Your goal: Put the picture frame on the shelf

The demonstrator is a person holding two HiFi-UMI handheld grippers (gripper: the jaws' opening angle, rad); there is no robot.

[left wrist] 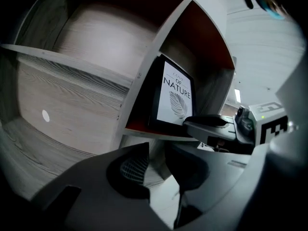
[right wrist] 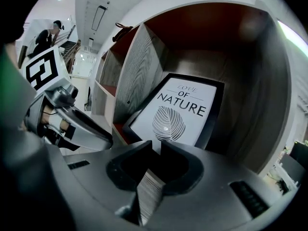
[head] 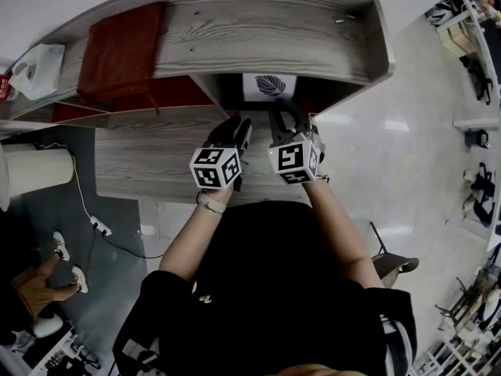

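Note:
The picture frame (head: 268,85), black-edged with a white leaf print, stands upright in a red-backed compartment of the grey wooden shelf (head: 258,30). It leans against the back wall (left wrist: 174,97) (right wrist: 178,110). Both grippers hover just in front of that compartment, apart from the frame. My left gripper (head: 237,135) (left wrist: 157,150) is open with nothing between its jaws. My right gripper (head: 288,120) (right wrist: 155,146) points at the print's lower edge, its jaws only a narrow slit apart and empty.
A red cloth (head: 121,49) lies on the shelf top at left, with a white bag (head: 35,69) beside it. A white cylinder (head: 31,171) and a power strip (head: 100,225) are on the floor left. A chair (head: 395,265) stands behind me, right.

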